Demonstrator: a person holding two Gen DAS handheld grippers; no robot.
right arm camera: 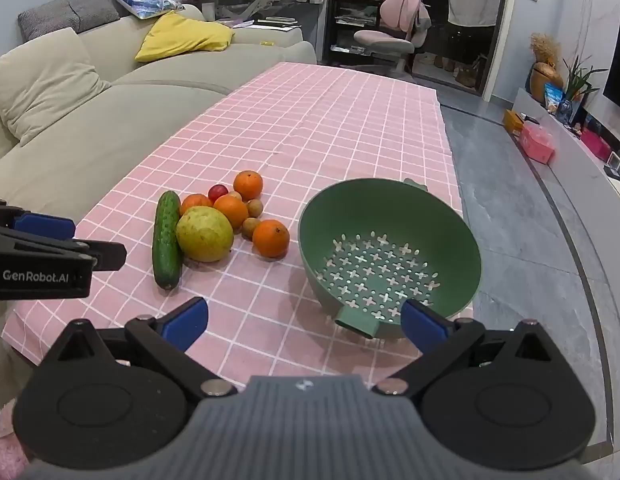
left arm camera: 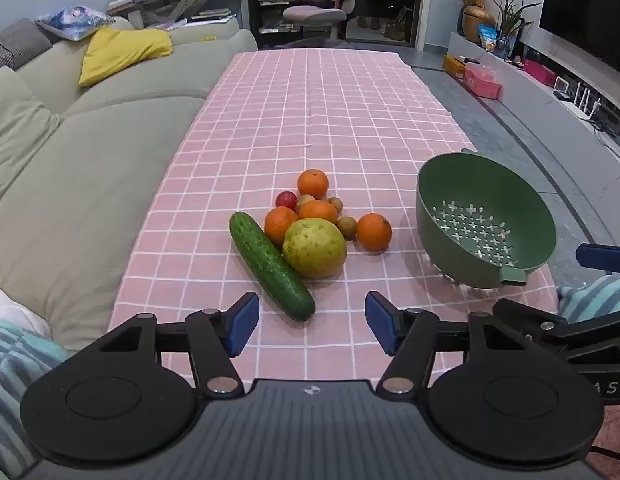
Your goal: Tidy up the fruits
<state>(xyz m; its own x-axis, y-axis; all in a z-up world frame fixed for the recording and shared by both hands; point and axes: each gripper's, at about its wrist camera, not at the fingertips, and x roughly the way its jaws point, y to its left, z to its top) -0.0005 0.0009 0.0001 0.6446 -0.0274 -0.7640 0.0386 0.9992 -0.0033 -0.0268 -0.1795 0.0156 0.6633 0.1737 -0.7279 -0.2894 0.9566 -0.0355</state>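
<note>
— Four oranges (left arm camera: pixel 313 184) sit in the pile, plus one cucumber (left arm camera: pixel 271 265), one big yellow-green fruit (left arm camera: pixel 314 248), one small red fruit (left arm camera: pixel 286 199) and three little brown ones (left arm camera: pixel 347 227), all mid-counter (left arm camera: pixel 329 112).

— And the one green colander (right arm camera: pixel 389 240)?

— Empty, just right of the pile. Any writing?

— "GenRobot.AI" on the left gripper (left arm camera: pixel 311 328), seen side-on; other lettering is cut off.

— Fingers?

— Both pairs spread wide, holding nothing. The right gripper (right arm camera: pixel 304 320) hangs before the colander; one brown fruit is half hidden behind oranges.
</note>
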